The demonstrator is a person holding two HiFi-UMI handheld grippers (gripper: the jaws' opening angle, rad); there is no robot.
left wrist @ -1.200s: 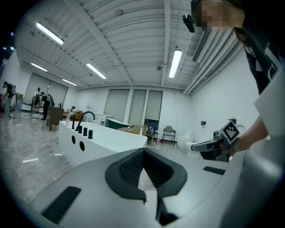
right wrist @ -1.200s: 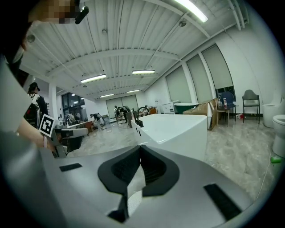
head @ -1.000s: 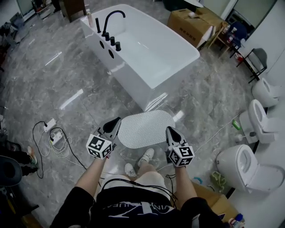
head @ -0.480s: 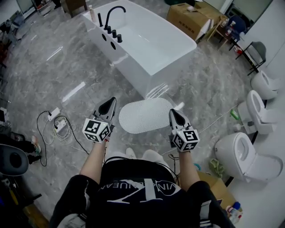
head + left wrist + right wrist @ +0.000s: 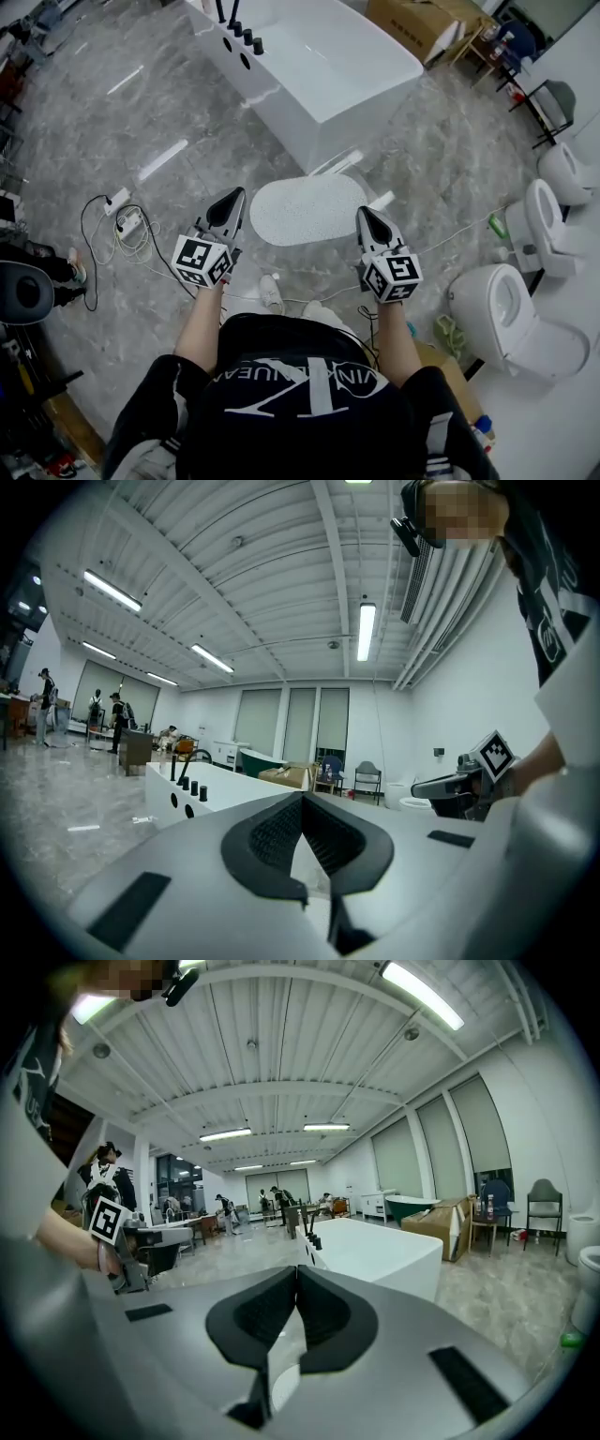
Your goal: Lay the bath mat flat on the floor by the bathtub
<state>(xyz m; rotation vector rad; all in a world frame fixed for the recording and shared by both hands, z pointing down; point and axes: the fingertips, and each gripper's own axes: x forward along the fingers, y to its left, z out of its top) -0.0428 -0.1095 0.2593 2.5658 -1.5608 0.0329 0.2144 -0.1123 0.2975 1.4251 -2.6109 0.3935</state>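
Mat [image 5: 307,209] lying flat on floor [image 5: 141,122], right at near end of tub [image 5: 319,66], far edge close to tub base. White oval, bumpy dotted surface, no folds or curled edges that I can see.

Left claw [image 5: 229,201] and right claw [image 5: 364,217] up in air on person's side of tub, flanking mat in head view, neither touching it. Both claws pinched closed, tips meeting, nothing held.

Toilets [image 5: 511,309] right of tub, cables [image 5: 122,225] on floor left of it.
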